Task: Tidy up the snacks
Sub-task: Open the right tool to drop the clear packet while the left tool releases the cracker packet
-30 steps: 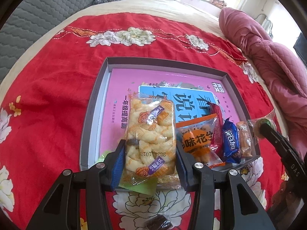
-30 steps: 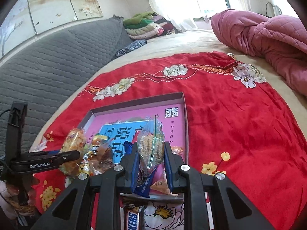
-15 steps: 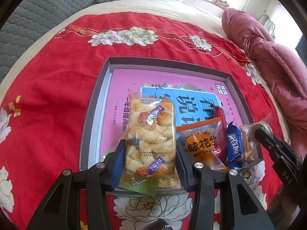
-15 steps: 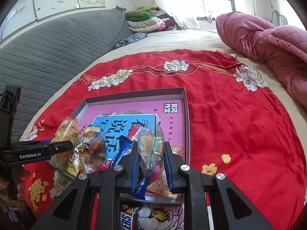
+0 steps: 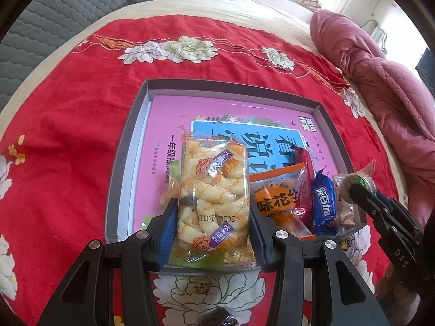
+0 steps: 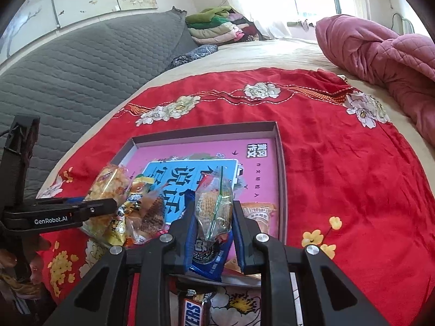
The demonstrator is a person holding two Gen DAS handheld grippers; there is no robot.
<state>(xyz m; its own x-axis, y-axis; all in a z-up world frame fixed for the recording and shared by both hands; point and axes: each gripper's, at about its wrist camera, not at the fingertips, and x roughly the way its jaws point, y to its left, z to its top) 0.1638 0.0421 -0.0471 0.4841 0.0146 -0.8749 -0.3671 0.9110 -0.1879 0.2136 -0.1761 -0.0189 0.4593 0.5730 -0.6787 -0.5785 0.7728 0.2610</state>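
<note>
My left gripper (image 5: 213, 206) is shut on a clear pack of pale puffed rice crackers (image 5: 213, 187) and holds it over the near edge of a shallow grey box (image 5: 127, 146) lined with a pink and blue book. My right gripper (image 6: 213, 214) is shut on a small clear pack of round crackers (image 6: 214, 206) over the box's near right corner (image 6: 281, 190). An orange pack (image 5: 277, 203), a red pack (image 5: 303, 187) and a blue Oreo pack (image 5: 323, 206) lie in the box. The right gripper shows in the left wrist view (image 5: 350, 187).
A Snickers bar (image 6: 194, 308) lies on the red flowered cloth (image 6: 339, 163) just in front of the box. A dark wrapped sweet (image 5: 217, 319) lies near the front edge. A pink quilt (image 6: 380, 54) is bunched at the right and a grey headboard (image 6: 81, 76) at the left.
Both grippers, with their packs held, have edged forward over the near part of the box. The packs in the box have not moved.
</note>
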